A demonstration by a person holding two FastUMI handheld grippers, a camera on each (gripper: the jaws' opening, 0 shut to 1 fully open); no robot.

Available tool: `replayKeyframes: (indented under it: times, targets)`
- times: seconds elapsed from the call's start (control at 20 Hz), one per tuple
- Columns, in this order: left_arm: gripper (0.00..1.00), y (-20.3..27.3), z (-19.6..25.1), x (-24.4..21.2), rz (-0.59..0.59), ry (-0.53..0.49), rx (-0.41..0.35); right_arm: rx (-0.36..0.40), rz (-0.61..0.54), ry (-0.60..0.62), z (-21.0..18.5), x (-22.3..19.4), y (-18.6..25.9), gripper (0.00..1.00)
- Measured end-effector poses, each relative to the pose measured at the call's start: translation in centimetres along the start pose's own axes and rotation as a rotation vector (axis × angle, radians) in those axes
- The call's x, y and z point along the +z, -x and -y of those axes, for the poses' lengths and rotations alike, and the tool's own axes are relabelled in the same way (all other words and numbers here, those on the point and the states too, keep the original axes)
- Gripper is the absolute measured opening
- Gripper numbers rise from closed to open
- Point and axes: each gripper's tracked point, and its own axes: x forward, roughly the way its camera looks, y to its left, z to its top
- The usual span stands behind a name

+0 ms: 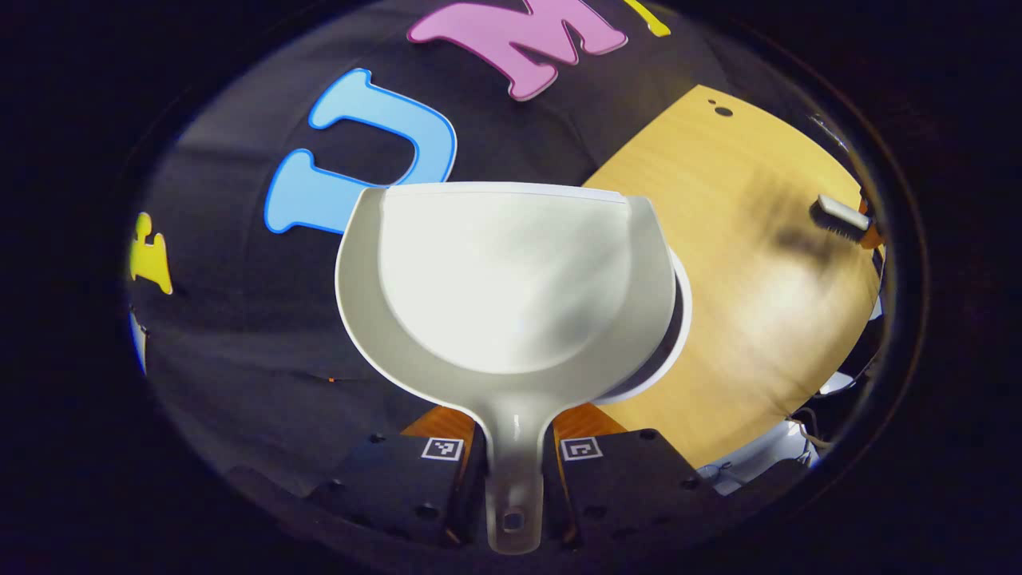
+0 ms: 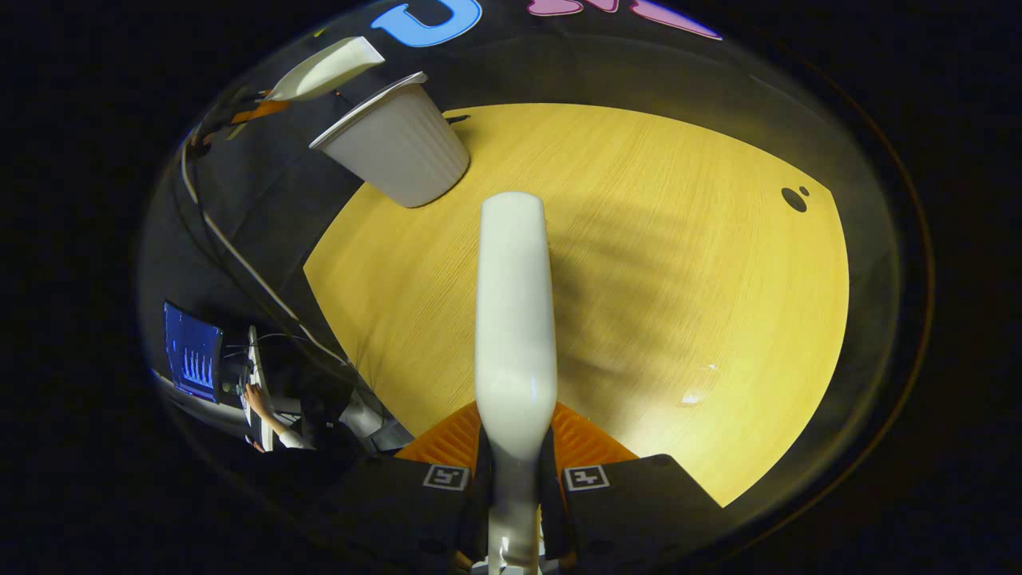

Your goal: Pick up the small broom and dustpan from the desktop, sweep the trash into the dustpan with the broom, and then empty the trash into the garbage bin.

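Now the dustpan hangs over the bin while the broom is held above the table.

Nearest in the left gripper view, the left gripper (image 1: 511, 467) pinches the handle of the white dustpan (image 1: 507, 279) between both fingers; the pan shows no trash inside and covers most of the white garbage bin (image 1: 679, 319), whose rim peeks out at its right side, by the edge of the wooden table (image 1: 742, 319). Nearest in the right gripper view, the right gripper (image 2: 515, 487) has both fingers pressed on the handle of the small broom (image 2: 515, 319), which points out over the tabletop. Farther on, the bin stands at the table's far left corner, the dustpan tilted just above it. Off the table's left edge, a person (image 2: 311, 431) sits by a screen (image 2: 192, 355).
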Motion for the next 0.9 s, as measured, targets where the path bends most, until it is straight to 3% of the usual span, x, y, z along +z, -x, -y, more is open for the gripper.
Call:
replayKeyframes:
  times: [0.15, 0.2, 0.3, 0.4, 0.45, 0.5, 0.6, 0.65, 0.8, 0.9]
  targets:
    - [0.28, -0.6, 5.1, 3.3, 0.151, 0.093, -0.107, -0.082, 0.026, -0.020, 2.0, 0.3, -0.1, 0.29]
    - [0.27, -1.0, 7.1, 4.4, 0.197, 0.117, -0.150, -0.108, 0.038, -0.027, 2.3, 0.5, -0.1, 0.24]
    - [0.28, -1.1, 11.5, 7.4, 0.273, 0.181, -0.244, -0.138, 0.055, -0.077, 2.5, 0.2, -0.2, 0.29]
    - [0.28, -1.4, 16.3, 8.5, 0.288, 0.246, -0.325, -0.143, 0.063, -0.158, 2.5, -0.3, -0.7, 0.33]
    - [0.27, -1.3, 18.3, 8.7, 0.297, 0.278, -0.364, -0.145, 0.063, -0.200, 2.4, -0.9, -1.0, 0.29]
    - [0.28, -1.3, 20.9, 8.8, 0.289, 0.311, -0.402, -0.151, 0.059, -0.233, 2.4, -1.3, -1.3, 0.26]
    - [0.28, -2.3, 25.8, 8.2, 0.250, 0.379, -0.470, -0.189, 0.029, -0.253, 2.8, -2.5, -2.1, 0.29]
    - [0.28, -3.4, 28.1, 7.4, 0.220, 0.413, -0.492, -0.207, 0.012, -0.249, 2.8, -3.2, -2.7, 0.24]
    - [0.28, -7.9, 33.0, 5.5, 0.118, 0.511, -0.532, -0.247, -0.016, -0.291, 3.4, -4.5, -4.8, 0.33]
    - [0.28, -10.6, 36.1, 4.6, 0.052, 0.573, -0.550, -0.258, -0.007, -0.345, 3.2, -4.7, -6.4, 0.26]
